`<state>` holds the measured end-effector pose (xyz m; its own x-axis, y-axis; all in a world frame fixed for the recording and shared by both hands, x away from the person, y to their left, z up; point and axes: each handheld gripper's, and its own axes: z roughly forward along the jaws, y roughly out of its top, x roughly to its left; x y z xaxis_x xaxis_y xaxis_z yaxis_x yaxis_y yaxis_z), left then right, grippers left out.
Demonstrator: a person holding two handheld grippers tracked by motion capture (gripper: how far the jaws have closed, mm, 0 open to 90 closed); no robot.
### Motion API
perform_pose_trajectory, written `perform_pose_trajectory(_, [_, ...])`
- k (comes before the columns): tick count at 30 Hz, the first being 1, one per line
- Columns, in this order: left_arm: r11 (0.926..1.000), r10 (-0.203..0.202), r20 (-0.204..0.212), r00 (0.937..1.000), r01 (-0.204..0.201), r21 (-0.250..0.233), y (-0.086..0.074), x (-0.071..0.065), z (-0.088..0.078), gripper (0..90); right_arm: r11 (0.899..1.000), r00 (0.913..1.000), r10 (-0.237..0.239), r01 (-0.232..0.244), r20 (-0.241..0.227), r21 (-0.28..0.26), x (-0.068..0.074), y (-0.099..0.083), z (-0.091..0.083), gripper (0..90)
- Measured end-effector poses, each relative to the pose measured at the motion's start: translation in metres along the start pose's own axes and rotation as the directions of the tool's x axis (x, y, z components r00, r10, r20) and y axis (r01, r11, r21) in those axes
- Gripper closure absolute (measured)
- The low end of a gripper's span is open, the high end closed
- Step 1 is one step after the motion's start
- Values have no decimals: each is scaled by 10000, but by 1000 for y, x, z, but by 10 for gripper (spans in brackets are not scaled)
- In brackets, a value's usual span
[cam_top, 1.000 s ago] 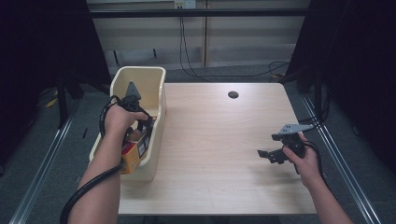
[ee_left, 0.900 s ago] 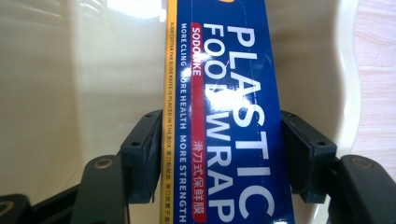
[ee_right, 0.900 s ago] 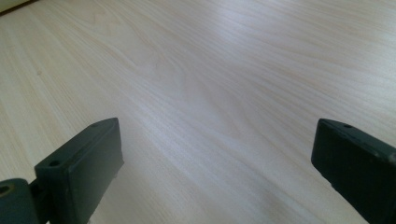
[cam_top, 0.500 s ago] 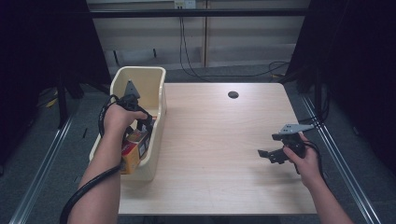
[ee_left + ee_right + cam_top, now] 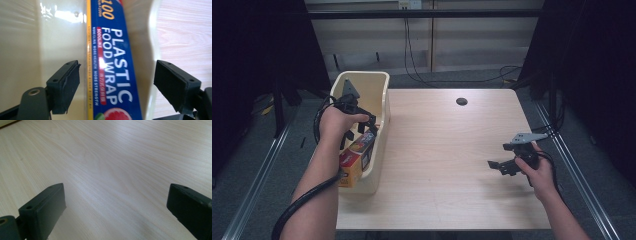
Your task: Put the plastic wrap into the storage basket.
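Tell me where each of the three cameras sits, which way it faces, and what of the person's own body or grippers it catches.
High view: above the person's side, facing forward and down on the table; both forearms, left gripper in the bin, right gripper over the table.
Left gripper view: rides the left gripper, looking into the bin at the plastic wrap box between its open jaws.
Right gripper view: rides the right gripper, facing bare table; open jaws.
Shared: high and left gripper views both show the bin and the box.

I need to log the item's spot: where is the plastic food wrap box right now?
The plastic food wrap box lies inside the cream bin at the table's left edge, leaning against its table-side wall, between the open jaws of the left gripper.
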<state>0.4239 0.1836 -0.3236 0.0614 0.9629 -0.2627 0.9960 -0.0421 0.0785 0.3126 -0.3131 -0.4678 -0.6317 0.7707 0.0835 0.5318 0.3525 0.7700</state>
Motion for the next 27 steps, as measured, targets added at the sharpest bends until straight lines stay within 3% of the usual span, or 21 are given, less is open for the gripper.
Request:
perform_pose_trajectory(7, [9979, 482, 255, 9985, -470, -448, -1, -14, -14, 192, 10000, 10000, 31, -31, -5, -23, 0, 0, -2, 17])
perform_pose_trajectory(9, [9949, 828, 378, 9958, -804, -612, -3, -21, -18, 189, 10000, 10000, 58, -58, -12, -41, 0, 1, -3, 17])
perform_pose_trajectory(13, [9913, 1123, 676, 9914, -1070, -770, -4, -32, -20, 183, 10000, 10000, 26, -26, 3, -35, 1, 1, -3, 17])
perform_pose_trajectory(22, [9827, 1737, 1187, 9776, -1643, -851, -7, -58, -5, 182, 10000, 10000, 16, -16, -7, -82, 1, 1, -2, 17])
perform_pose_trajectory(27, [9768, 2052, 1241, 9708, -1951, -886, -7, -71, 6, 180, 10000, 10000, 3, -3, -35, -86, 1, 1, -3, 17])
